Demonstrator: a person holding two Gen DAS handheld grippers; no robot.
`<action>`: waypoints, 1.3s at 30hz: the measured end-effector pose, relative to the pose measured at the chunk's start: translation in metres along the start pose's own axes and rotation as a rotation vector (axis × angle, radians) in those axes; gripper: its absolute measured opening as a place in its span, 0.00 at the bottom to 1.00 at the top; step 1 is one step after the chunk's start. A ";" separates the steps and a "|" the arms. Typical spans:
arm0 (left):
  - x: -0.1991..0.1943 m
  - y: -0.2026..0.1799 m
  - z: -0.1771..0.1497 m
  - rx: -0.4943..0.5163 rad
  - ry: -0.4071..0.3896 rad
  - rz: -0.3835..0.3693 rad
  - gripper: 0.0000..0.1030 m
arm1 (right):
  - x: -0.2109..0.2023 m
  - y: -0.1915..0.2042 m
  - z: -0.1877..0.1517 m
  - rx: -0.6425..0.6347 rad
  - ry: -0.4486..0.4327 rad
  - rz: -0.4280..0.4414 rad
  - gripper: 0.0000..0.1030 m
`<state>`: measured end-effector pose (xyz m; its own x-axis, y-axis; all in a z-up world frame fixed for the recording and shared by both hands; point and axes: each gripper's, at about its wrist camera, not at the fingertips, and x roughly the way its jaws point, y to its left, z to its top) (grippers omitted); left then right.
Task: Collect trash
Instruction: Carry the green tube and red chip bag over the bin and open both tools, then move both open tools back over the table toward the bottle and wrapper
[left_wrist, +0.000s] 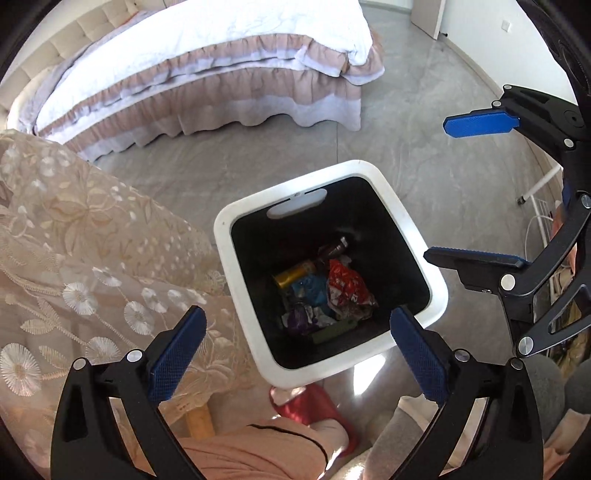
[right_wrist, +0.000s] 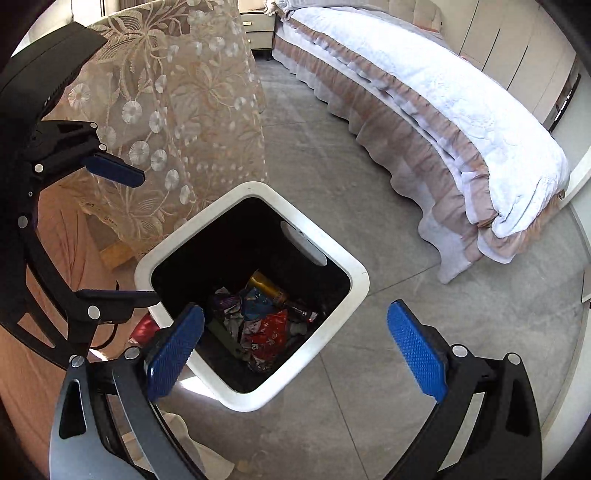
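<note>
**Over the bin, both grippers empty**

Below the left gripper (left_wrist: 295, 328), in the left wrist view, a white bin (left_wrist: 236, 221) stands open on the grey floor (left_wrist: 424, 155). Its jaws are spread wide with nothing between them. Trash (left_wrist: 325, 295) lies at the bottom of the bin: a red wrapper, a yellow can, a blue packet, a dark bottle and crumpled bits. At the right edge the right gripper (left_wrist: 458, 188) hangs beside the bin, also spread and empty. A lace cloth (left_wrist: 92, 258) drapes on the left, a bed (left_wrist: 221, 66) lies far, and a red slipper (left_wrist: 317, 406) sits on the near side of the bin.

Seen from the right wrist, the right gripper (right_wrist: 295, 350) hovers over the bin's near rim (right_wrist: 251, 400), jaws apart, nothing held. The same trash (right_wrist: 266, 317) rests inside. The left gripper (right_wrist: 133, 236) shows at the left, open. The floor (right_wrist: 369, 369) around the bin looks bare of litter here.

My judgement: several pieces are already collected and no piece is in hand. Whether more remains elsewhere in the room cannot be told from these views.
</note>
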<state>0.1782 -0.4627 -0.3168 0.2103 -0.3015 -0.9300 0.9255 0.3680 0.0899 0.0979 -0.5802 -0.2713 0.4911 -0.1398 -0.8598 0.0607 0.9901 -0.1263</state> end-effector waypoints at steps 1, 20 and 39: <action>-0.003 0.000 0.000 -0.001 -0.004 0.002 0.95 | -0.002 0.000 0.002 -0.003 -0.007 -0.002 0.96; -0.135 0.042 -0.022 -0.175 -0.295 0.197 0.95 | -0.098 0.031 0.057 0.018 -0.287 -0.078 0.96; -0.274 0.156 -0.121 -0.475 -0.484 0.552 0.95 | -0.174 0.144 0.167 -0.076 -0.618 0.133 0.96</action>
<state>0.2265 -0.2166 -0.0912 0.7999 -0.2730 -0.5344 0.4457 0.8666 0.2244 0.1663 -0.4118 -0.0567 0.9023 0.0384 -0.4294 -0.0860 0.9920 -0.0920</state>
